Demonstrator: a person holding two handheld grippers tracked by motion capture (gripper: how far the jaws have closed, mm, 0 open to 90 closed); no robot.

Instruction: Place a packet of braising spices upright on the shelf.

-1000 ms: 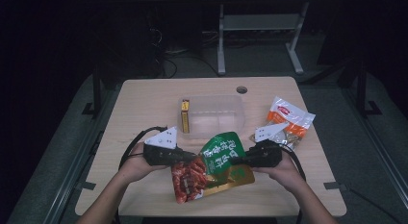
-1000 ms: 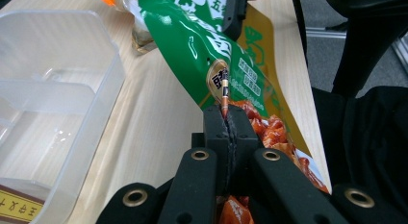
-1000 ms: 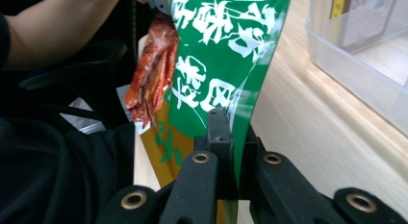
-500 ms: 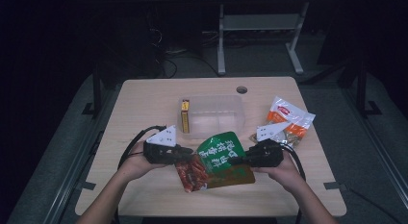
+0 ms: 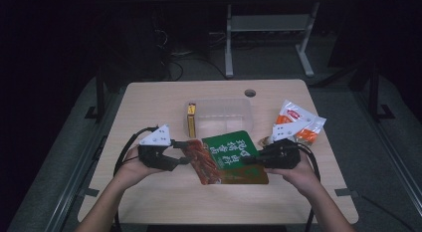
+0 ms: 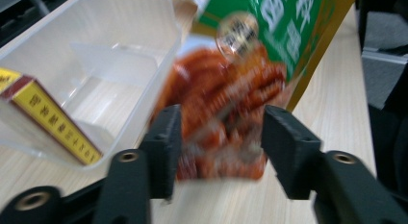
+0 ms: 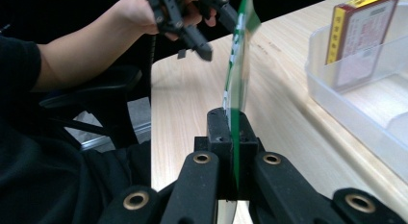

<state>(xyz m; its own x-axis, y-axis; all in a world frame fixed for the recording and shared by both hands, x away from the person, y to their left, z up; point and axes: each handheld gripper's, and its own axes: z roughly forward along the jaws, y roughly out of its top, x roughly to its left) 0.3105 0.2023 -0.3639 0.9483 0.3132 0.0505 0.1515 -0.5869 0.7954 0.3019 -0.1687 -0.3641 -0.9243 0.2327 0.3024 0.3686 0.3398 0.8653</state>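
Right gripper (image 7: 231, 132): your jaws are clamped tight on the edge of the snack pouch (image 5: 226, 157); in the right gripper view the pouch stands on edge between the pads, thin green line running up from them.
Left gripper (image 6: 219, 132): your jaws have just been opening; pouch's red end sits between them, pads off it, gap on both sides. In the high view the gripper (image 5: 181, 153) is at the pouch's left end, w/ your left hand (image 5: 130, 165) under it.
Snack pouch: green top, red food print at the lower left, gold edge; hangs off your right gripper just in front of the clear tray (image 5: 224, 112), above the table (image 5: 164, 197). Blurred in the left gripper view.
Clear tray: just behind the pouch, toward the table's far side; divider wall inside, visible in the left gripper view.
Yellow-red box (image 5: 191, 120): stands on edge in the tray's left compartment, against its left wall.
Orange-white packets (image 5: 297, 123): lie right of the tray, just behind your right hand (image 5: 298, 172), apart from the pouch.
Table hole (image 5: 250, 92): behind the tray, near the far edge.
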